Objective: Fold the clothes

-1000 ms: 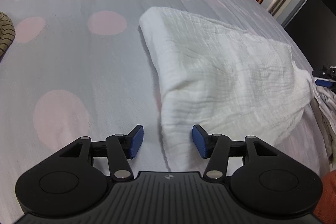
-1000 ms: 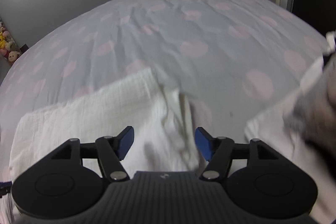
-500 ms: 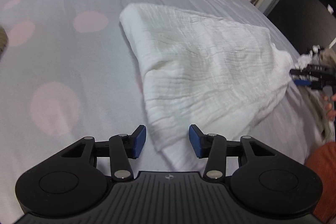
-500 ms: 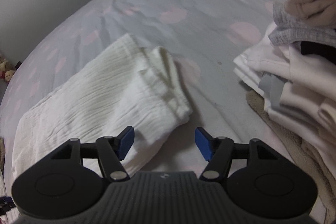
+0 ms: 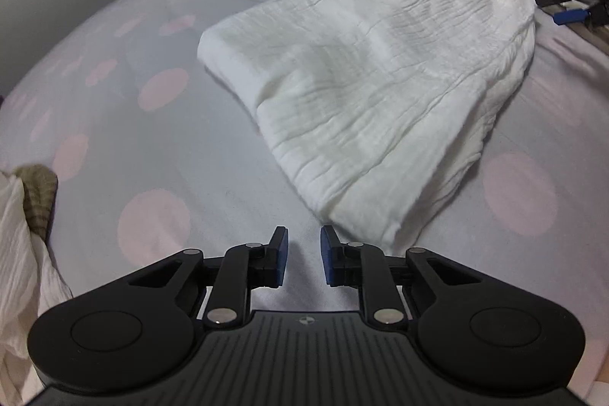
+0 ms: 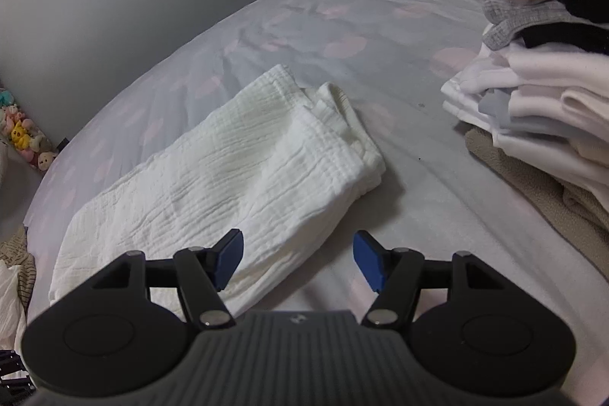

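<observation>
left gripper (image 5: 303, 255): my jaws have just been closing and now stand narrow but not together, nothing between them, only bare bedsheet (image 5: 182, 139) showing through the gap. the blue pads (image 5: 281, 255) sit just short of the near corner of the white crinkled garment (image 5: 373, 94), which lies up and to the right of them, apart from the pads as far as i can see.

right gripper (image 6: 297, 258): jaws wide apart, holding nothing. its left pad (image 6: 228, 255) overlaps the near edge of the same white garment (image 6: 236, 181) in this view; can't tell if it touches the cloth. the right pad is over bare sheet.

the garment lies folded flat on the bed, a long strip running from lower left to upper right in the right wrist view, layered edges at the far end.

outward: stack of folded clothes (image 6: 544, 94) to the right of the garment, well apart from it, whites at the bottom, grey, black and beige on top, a tan fleece piece (image 6: 533, 185) under it. the sheet is pale grey with pink dots. striped fabric and a white piece (image 5: 19, 253) at the left edge. plush toys (image 6: 19, 136) on the floor by the grey wall. the right gripper shows at the far right of the left wrist view (image 5: 571, 2).
</observation>
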Available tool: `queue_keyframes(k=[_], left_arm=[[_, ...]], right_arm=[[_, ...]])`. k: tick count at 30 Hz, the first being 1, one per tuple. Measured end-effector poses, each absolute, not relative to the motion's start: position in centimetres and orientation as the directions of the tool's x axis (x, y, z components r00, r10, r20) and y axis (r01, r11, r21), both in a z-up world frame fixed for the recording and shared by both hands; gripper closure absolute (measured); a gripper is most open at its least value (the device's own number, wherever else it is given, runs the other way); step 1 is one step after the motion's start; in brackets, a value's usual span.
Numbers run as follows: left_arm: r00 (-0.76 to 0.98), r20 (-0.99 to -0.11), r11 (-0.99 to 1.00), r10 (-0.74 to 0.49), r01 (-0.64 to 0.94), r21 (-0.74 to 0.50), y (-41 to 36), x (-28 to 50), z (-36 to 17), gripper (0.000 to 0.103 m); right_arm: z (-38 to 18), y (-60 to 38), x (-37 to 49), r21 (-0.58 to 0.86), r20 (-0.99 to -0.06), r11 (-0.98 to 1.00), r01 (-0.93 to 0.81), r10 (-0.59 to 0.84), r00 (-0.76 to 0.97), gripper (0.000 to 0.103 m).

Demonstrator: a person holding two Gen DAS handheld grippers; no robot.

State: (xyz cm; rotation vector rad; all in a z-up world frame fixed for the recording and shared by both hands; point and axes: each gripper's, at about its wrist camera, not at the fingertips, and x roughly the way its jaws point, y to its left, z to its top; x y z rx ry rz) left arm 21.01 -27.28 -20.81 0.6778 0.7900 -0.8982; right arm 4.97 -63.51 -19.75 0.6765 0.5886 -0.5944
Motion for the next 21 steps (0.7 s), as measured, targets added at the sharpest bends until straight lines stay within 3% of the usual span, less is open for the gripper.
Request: queue_keyframes(k=[7,9,10,12,21], left_arm=[[0.464,-0.775,0.491,-0.428,0.840,0.232,-28.1,20.4,-20.7,0.087],[0.463,-0.769,0.493,-0.441,0.841,0.223,-28.2,20.5,-20.8,0.091],[0.459,-0.772,0.492,-0.440,0.842,0.220,-28.3,20.5,-20.9,0.099],[0.454,-0.775,0.487,-0.439,0.845,0.219,-28.4,20.3,-20.7,0.102],[0.462,-0.773,0.482,-0.436,0.844,0.233,-27.6,17.6,-15.9,0.103]], right_arm=[[-20.6,-63.1,6.0,0.361,-0.677,0.671,0.648,-0.289,0.677,0.036],[-20.6,-62.9,6.2,0.356,-0.677,0.679,0.642,-0.287,0.678,0.036],[-20.6,-62.8,6.3,0.356,-0.676,0.681,0.640,-0.286,0.680,0.036],[-20.7,-63.0,6.2,0.360,-0.673,0.679,0.640,-0.286,0.682,0.036],[-20.1,-63.3,5.1,0.409,-0.632,0.654,0.636,-0.301,0.715,0.036]])
